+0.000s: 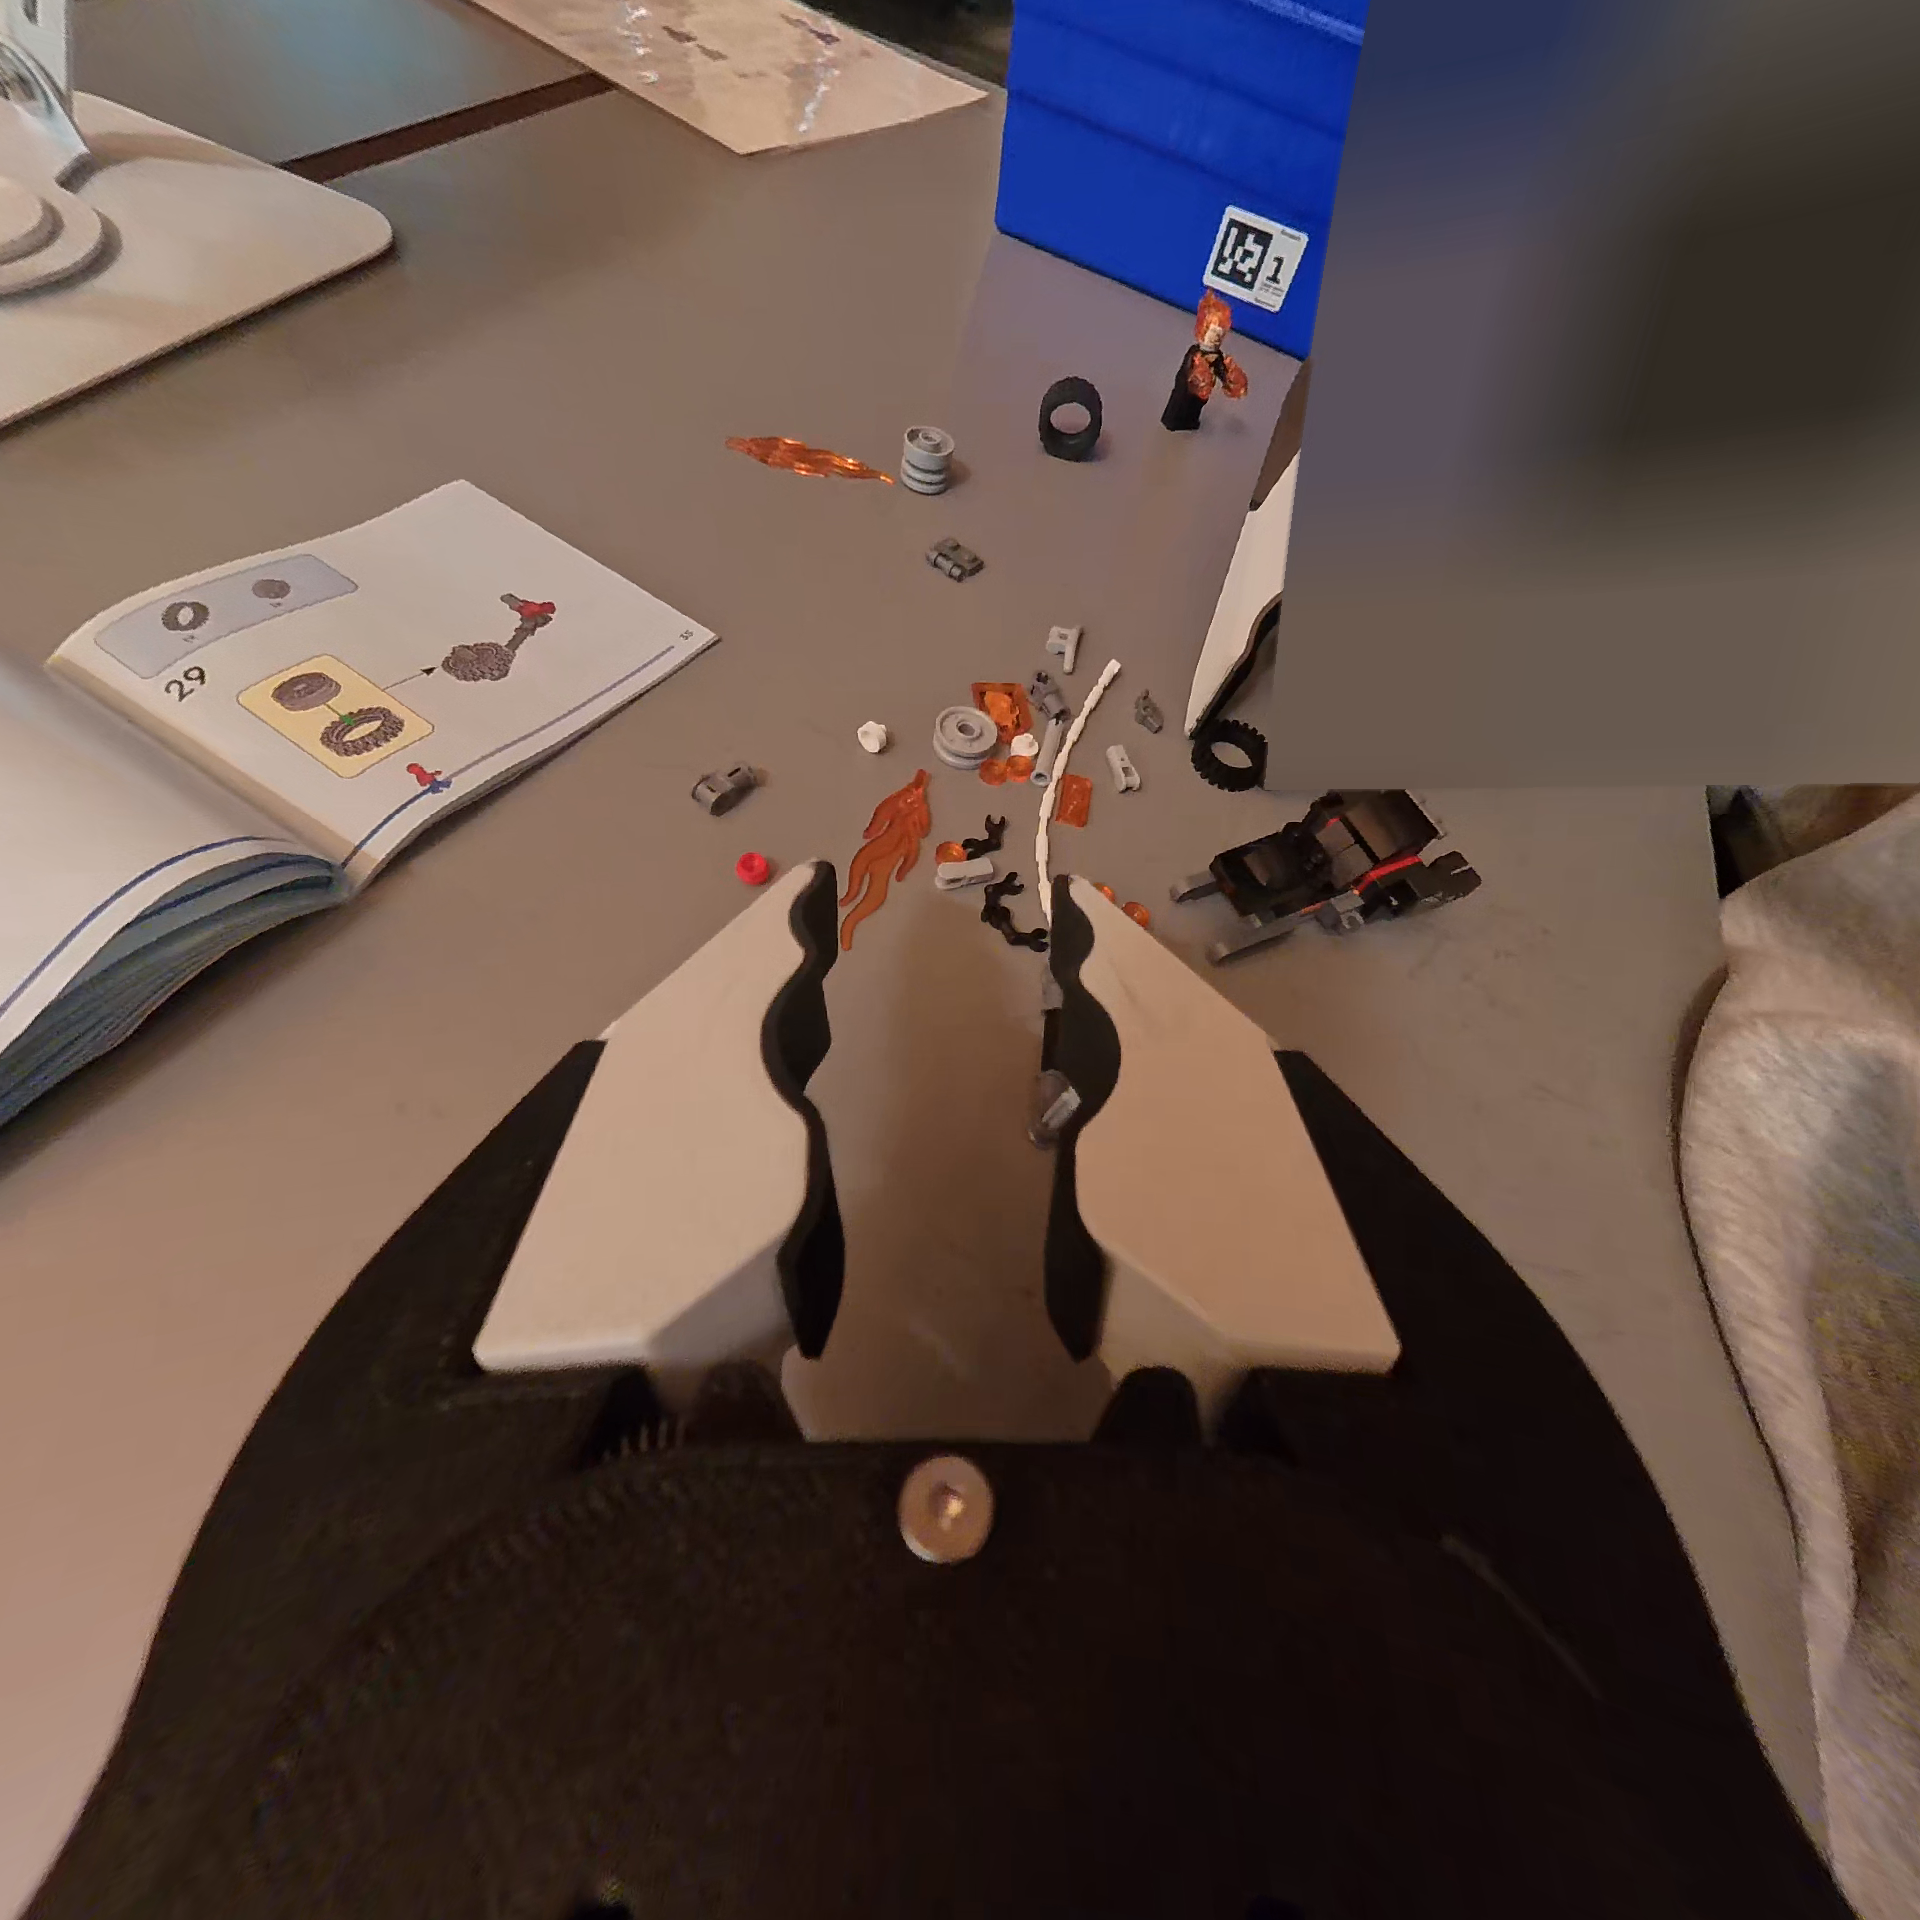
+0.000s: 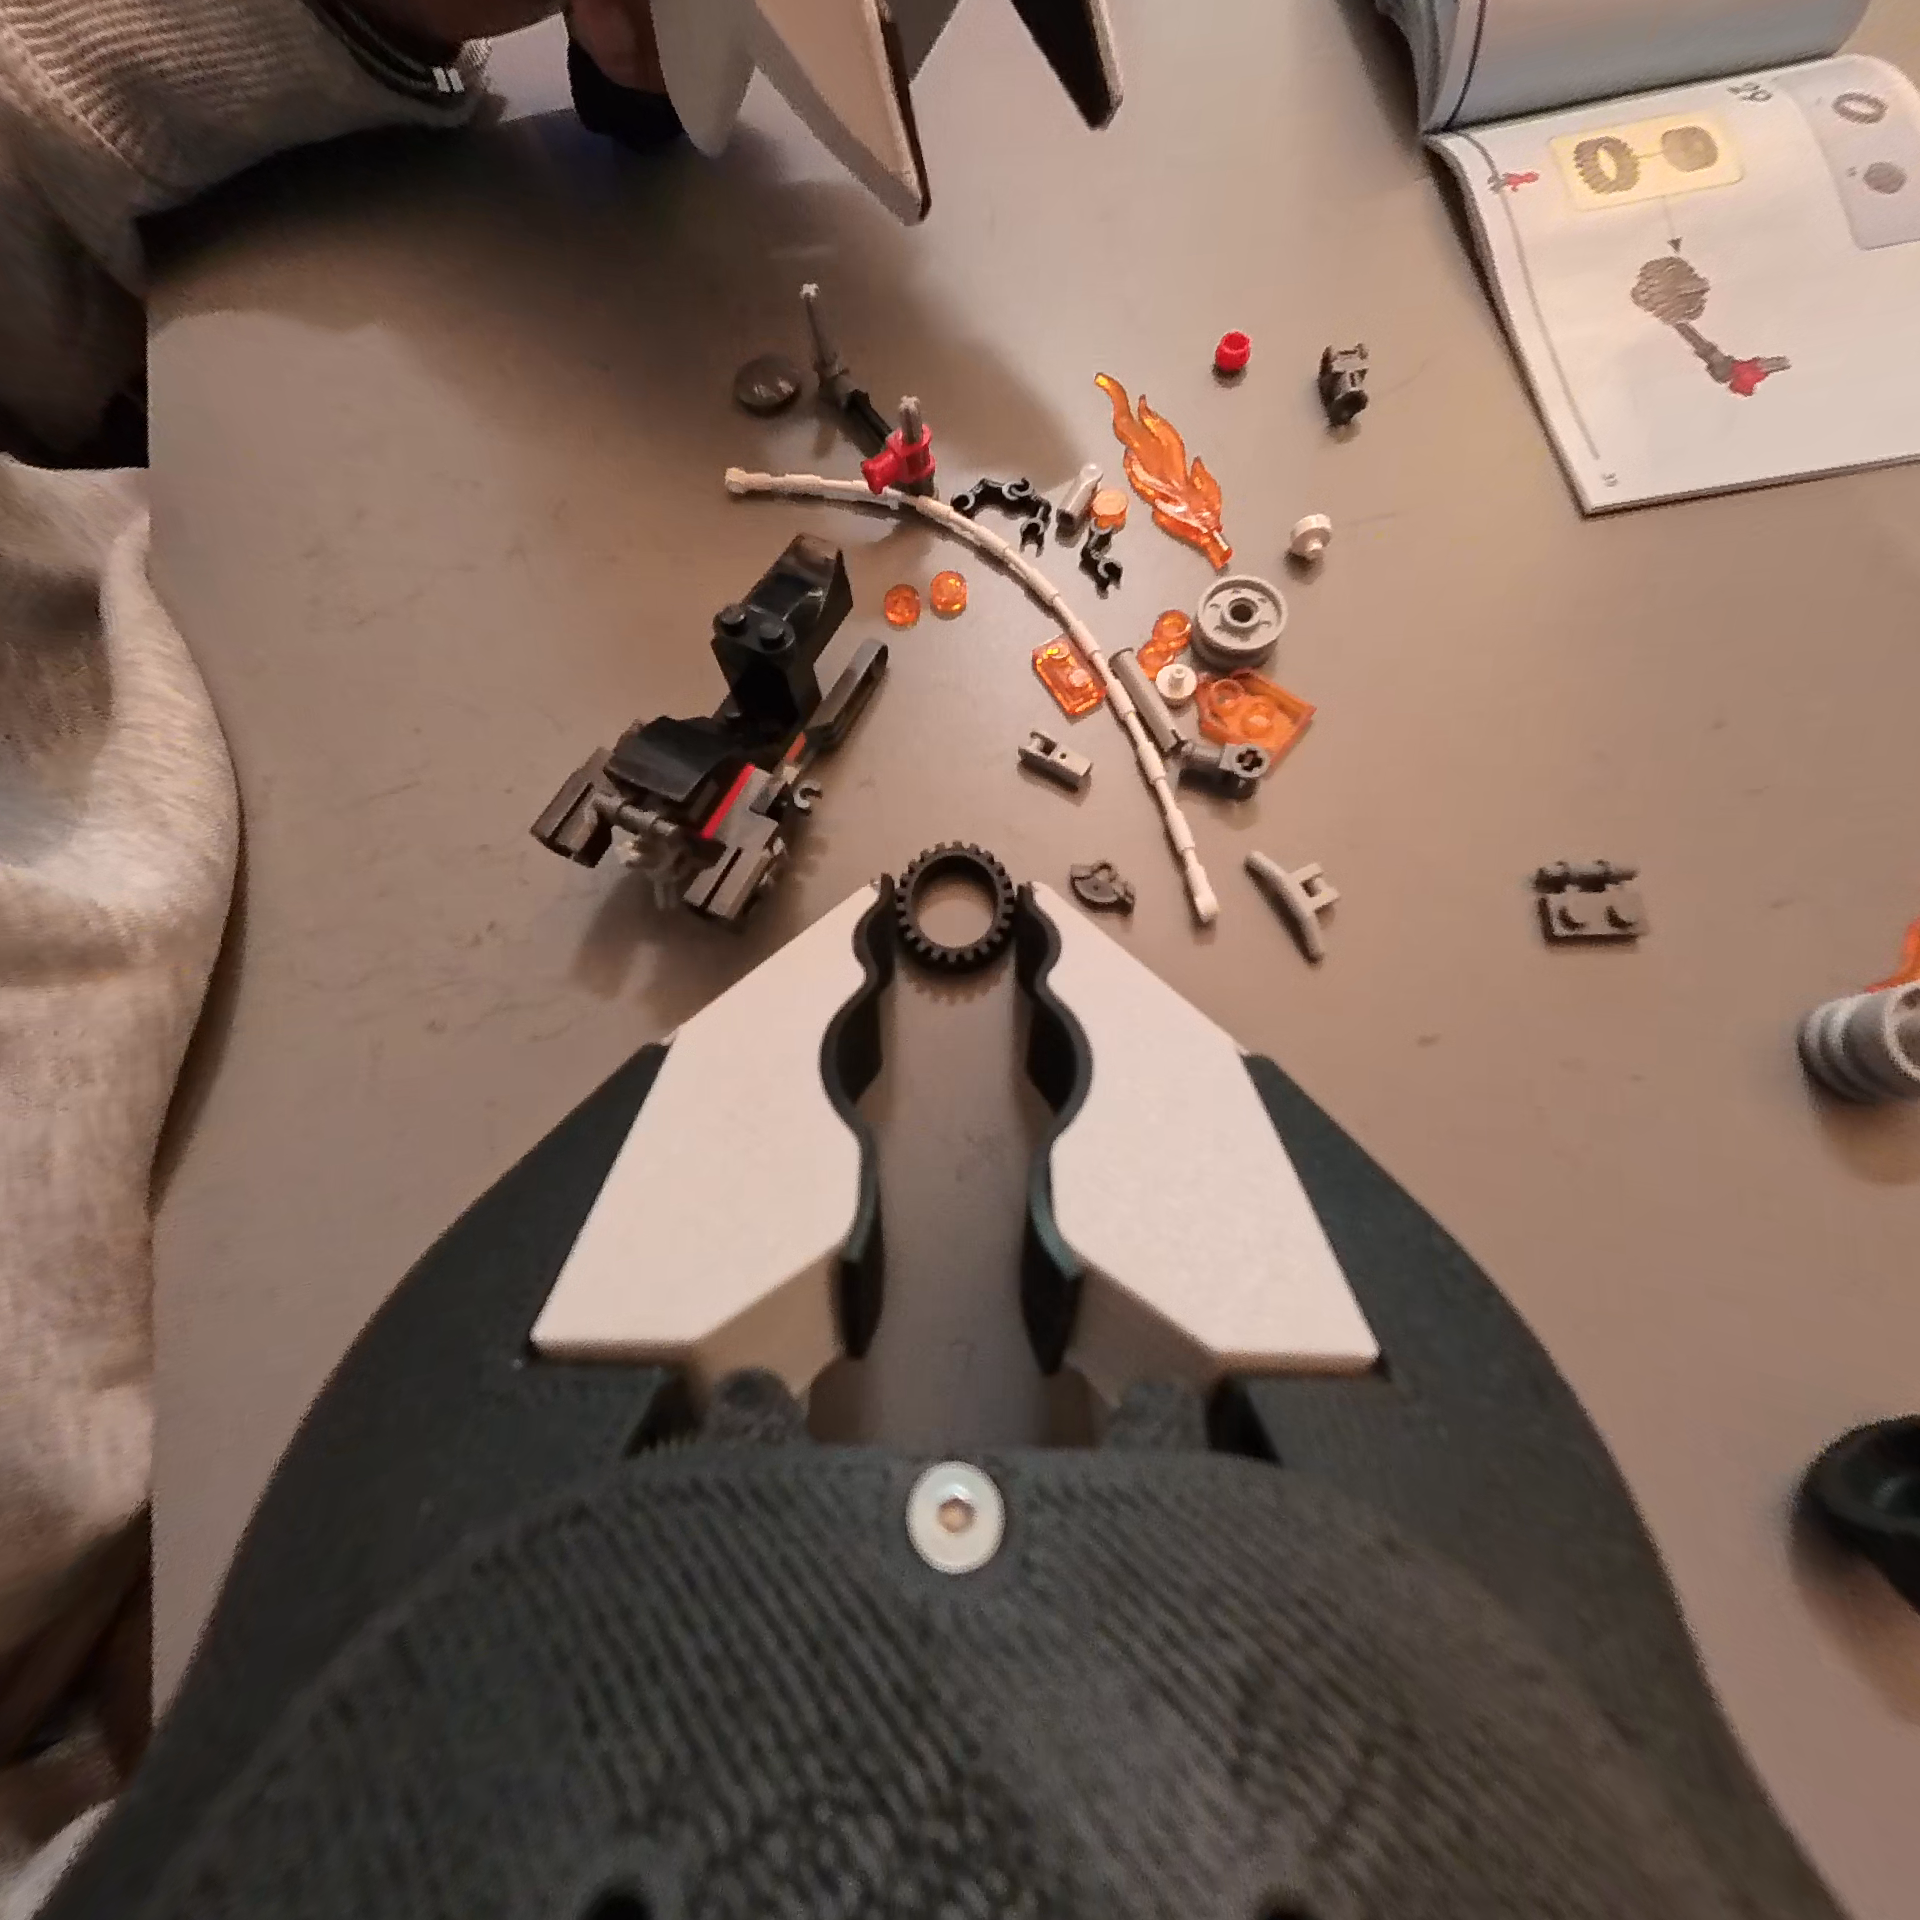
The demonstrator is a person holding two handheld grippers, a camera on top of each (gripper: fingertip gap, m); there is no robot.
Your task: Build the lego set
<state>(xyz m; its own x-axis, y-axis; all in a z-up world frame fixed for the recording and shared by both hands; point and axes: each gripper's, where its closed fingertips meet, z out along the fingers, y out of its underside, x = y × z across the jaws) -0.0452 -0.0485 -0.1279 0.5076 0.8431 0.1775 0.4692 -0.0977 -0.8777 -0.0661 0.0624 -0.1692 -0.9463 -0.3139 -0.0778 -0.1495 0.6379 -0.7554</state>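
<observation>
Two views differ: only the left one shows the minifigure point(image 1: 1205, 364) and blue box point(image 1: 1164, 145) far ahead; only the right shows the axle piece point(image 2: 899, 457). Right gripper point(image 2: 954, 914) is clamped on a toothed tyre point(image 2: 954, 921) at its tips. Left gripper point(image 1: 940, 894) stands apart, empty, over loose parts; the bike point(image 2: 707, 748) lies left of the right tips.

Each gripper, left gripper point(image 1: 943, 888) and right gripper point(image 2: 954, 894), has two pale pointy fingers with wavy black pads, a black body and one shiny screw.
</observation>
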